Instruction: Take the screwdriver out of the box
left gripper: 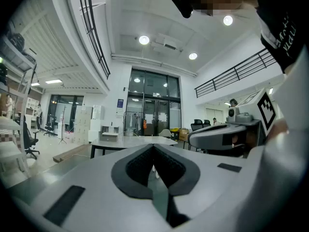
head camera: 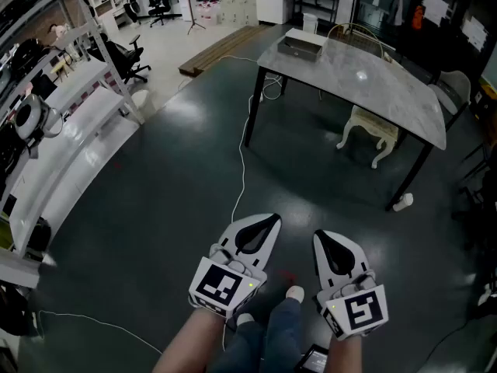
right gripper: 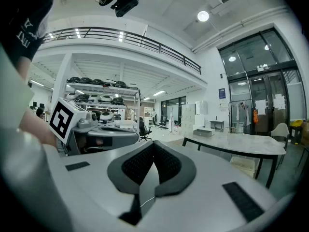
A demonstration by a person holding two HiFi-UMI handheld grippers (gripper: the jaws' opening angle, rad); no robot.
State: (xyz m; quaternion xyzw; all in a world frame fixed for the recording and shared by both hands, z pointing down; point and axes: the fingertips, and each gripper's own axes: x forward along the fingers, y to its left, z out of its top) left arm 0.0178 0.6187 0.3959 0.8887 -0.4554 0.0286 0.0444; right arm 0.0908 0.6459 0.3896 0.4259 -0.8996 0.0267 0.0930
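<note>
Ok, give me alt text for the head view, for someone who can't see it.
The left gripper and right gripper are held side by side low in the frame, both shut and empty, over a dark floor. Ahead at the upper right stands a grey table with a shallow box on its far corner; white shelving lines the left.

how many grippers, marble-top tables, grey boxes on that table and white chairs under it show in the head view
grippers: 2, the left gripper and the right gripper
marble-top table: 1
grey box: 1
white chair: 1
total: 5
</note>
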